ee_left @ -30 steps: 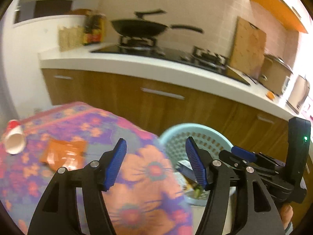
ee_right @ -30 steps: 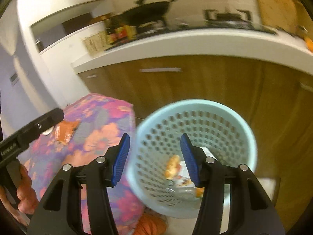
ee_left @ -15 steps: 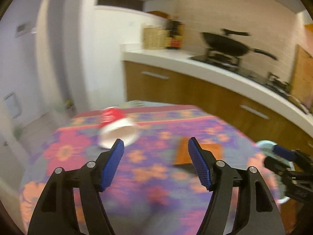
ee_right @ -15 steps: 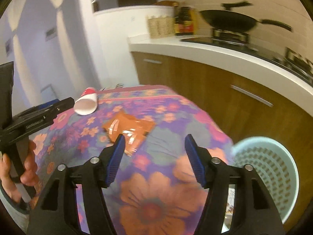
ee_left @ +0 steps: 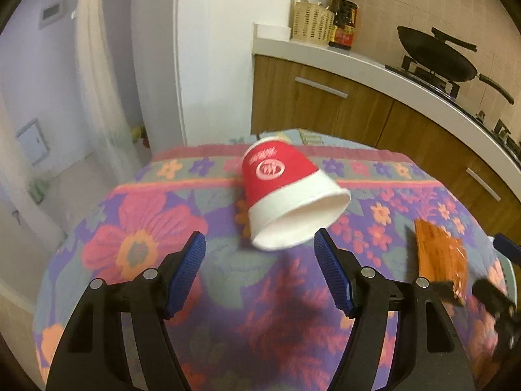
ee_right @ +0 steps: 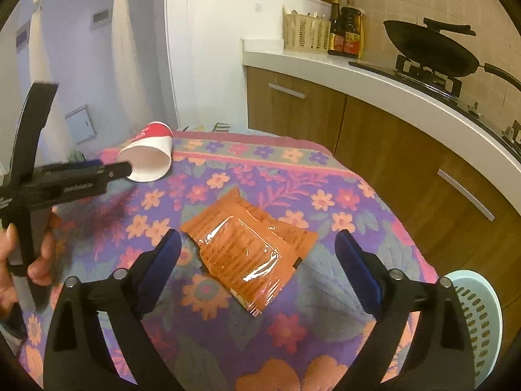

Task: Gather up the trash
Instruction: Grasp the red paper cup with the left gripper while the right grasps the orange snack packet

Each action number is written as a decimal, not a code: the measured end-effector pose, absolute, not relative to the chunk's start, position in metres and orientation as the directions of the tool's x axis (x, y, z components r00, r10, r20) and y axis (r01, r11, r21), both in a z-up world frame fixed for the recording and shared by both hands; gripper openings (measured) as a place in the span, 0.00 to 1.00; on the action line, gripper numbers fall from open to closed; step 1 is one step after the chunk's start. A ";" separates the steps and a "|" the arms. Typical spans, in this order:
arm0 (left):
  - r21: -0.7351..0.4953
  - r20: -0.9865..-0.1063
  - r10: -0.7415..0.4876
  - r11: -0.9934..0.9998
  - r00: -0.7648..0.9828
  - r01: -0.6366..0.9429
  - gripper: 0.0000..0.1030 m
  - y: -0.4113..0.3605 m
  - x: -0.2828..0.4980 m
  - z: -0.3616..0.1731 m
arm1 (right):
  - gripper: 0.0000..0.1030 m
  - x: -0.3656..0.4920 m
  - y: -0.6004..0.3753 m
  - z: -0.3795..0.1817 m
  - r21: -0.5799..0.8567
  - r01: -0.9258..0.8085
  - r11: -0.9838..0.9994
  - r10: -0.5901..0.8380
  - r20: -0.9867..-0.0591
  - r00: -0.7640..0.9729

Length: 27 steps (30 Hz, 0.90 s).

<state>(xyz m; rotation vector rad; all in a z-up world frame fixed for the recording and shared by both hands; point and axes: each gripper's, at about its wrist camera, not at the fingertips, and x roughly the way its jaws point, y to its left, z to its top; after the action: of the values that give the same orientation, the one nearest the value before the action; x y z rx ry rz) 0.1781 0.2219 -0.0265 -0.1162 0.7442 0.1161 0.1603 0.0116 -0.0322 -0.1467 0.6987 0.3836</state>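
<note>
A red and white paper cup (ee_left: 286,195) lies on its side on the flowered tablecloth (ee_left: 136,228), mouth towards me. My left gripper (ee_left: 259,247) is open just short of the cup's rim and nothing sits between its pads. An orange plastic wrapper (ee_right: 250,247) lies flat on the cloth. My right gripper (ee_right: 259,244) hangs over it with its jaws opening wide; the wrapper shows between the fingers and the pads do not touch it. The right wrist view also shows the cup (ee_right: 149,159) at the far left, with the left gripper's tip at its mouth.
A pale blue perforated basket (ee_right: 478,319) stands on the floor off the table's right edge. Behind runs a white counter (ee_right: 390,81) over wooden cabinets, with a black wok (ee_right: 429,52) and bottles (ee_right: 345,32). A hand (ee_right: 39,260) holds the left gripper.
Both grippers swung away from the basket to the table. The left now faces the cup and the right hangs over the wrapper. The right jaws have spread much wider.
</note>
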 end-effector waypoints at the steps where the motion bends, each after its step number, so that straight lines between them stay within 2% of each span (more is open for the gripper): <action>1: -0.047 -0.680 0.077 0.988 0.729 -0.149 0.64 0.219 0.184 -0.027 | 0.90 0.161 0.013 -0.033 -0.007 -0.396 0.918 0.295 -0.656 0.695; 4: -0.041 -0.695 0.083 0.987 0.714 -0.154 0.50 0.216 0.198 -0.032 | 0.92 0.165 0.018 -0.037 -0.027 -0.400 0.916 0.277 -0.680 0.679; 6: -0.039 -0.718 0.087 0.986 0.691 -0.165 0.34 0.217 0.205 -0.036 | 0.92 0.169 0.025 -0.040 -0.047 -0.417 0.908 0.266 -0.703 0.659; 7: -0.048 -0.723 0.081 0.985 0.686 -0.167 0.15 0.218 0.205 -0.038 | 0.92 0.171 0.029 -0.042 -0.053 -0.422 0.905 0.262 -0.711 0.653; 8: -0.066 -0.730 0.067 0.984 0.681 -0.168 0.08 0.221 0.206 -0.039 | 0.92 0.172 0.030 -0.043 -0.054 -0.424 0.904 0.261 -0.715 0.648; 12: -0.123 -0.712 0.027 0.979 0.701 -0.162 0.06 0.228 0.201 -0.038 | 0.92 0.182 0.034 -0.049 -0.053 -0.413 0.909 0.238 -0.747 0.621; 16: -0.117 -0.695 0.028 0.981 0.719 -0.152 0.06 0.225 0.196 -0.036 | 0.89 0.195 0.035 -0.057 -0.053 -0.385 0.921 0.198 -0.789 0.582; 17: -0.113 -0.683 0.031 0.983 0.729 -0.147 0.06 0.223 0.193 -0.034 | 0.75 0.199 0.035 -0.060 -0.049 -0.374 0.926 0.187 -0.802 0.568; 18: -0.111 -0.677 0.032 0.983 0.736 -0.146 0.06 0.223 0.191 -0.033 | 0.73 0.203 0.034 -0.063 -0.040 -0.367 0.929 0.182 -0.814 0.551; 22: -0.125 -0.656 0.031 0.981 0.754 -0.148 0.06 0.224 0.185 -0.030 | 0.40 0.200 0.026 -0.060 -0.009 -0.346 0.938 0.202 -0.797 0.569; 24: -0.121 -0.642 0.034 0.982 0.766 -0.145 0.06 0.222 0.182 -0.027 | 0.34 0.195 0.023 -0.057 -0.008 -0.334 0.943 0.203 -0.780 0.591; 25: -0.119 -0.638 0.032 0.983 0.770 -0.139 0.06 0.220 0.182 -0.026 | 0.26 0.192 0.021 -0.055 -0.010 -0.327 0.945 0.201 -0.769 0.607; 27: -0.113 -0.635 0.027 0.985 0.772 -0.128 0.06 0.215 0.178 -0.024 | 0.23 0.186 0.017 -0.050 -0.003 -0.318 0.948 0.209 -0.747 0.631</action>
<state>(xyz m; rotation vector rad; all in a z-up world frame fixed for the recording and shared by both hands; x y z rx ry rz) 0.1784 0.2152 -0.0236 -0.1534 0.6846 0.0845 0.1863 0.0172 -0.0499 -0.1398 0.8360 0.3031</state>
